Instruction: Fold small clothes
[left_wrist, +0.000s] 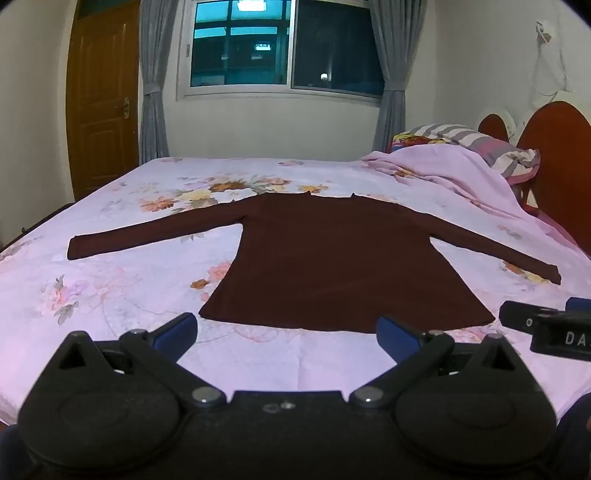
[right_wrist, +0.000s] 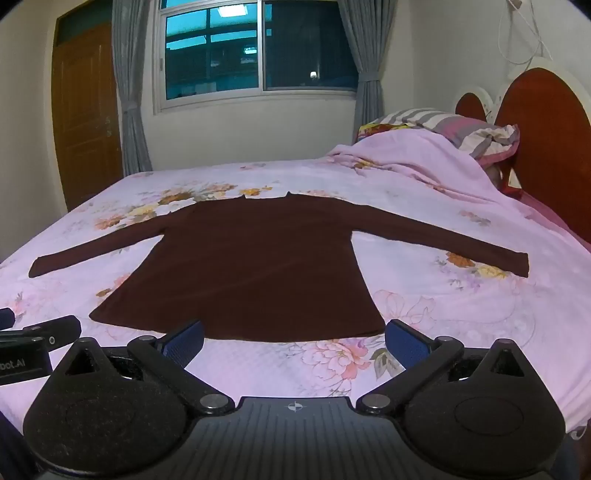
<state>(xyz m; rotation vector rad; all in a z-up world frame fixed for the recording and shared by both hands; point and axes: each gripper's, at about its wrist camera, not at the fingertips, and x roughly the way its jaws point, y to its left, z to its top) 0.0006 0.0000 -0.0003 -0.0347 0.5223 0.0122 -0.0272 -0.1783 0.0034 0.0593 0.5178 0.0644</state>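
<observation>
On the floral bed (left_wrist: 110, 295), the maroon long-sleeved top (left_wrist: 332, 258) lies flat, hem nearest you, so with left claw (left_wrist: 288, 332) and right claw (right_wrist: 295, 338) both wide open and empty, pinch each sleeve cuff cleanly and fold inward.

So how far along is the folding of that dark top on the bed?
Done: the dark maroon long-sleeved top lies flat on the pink floral bedsheet, sleeves spread. In hand: nothing; the left gripper and right gripper sit near the hem, jaws wide and empty. Left: every fold.
</observation>
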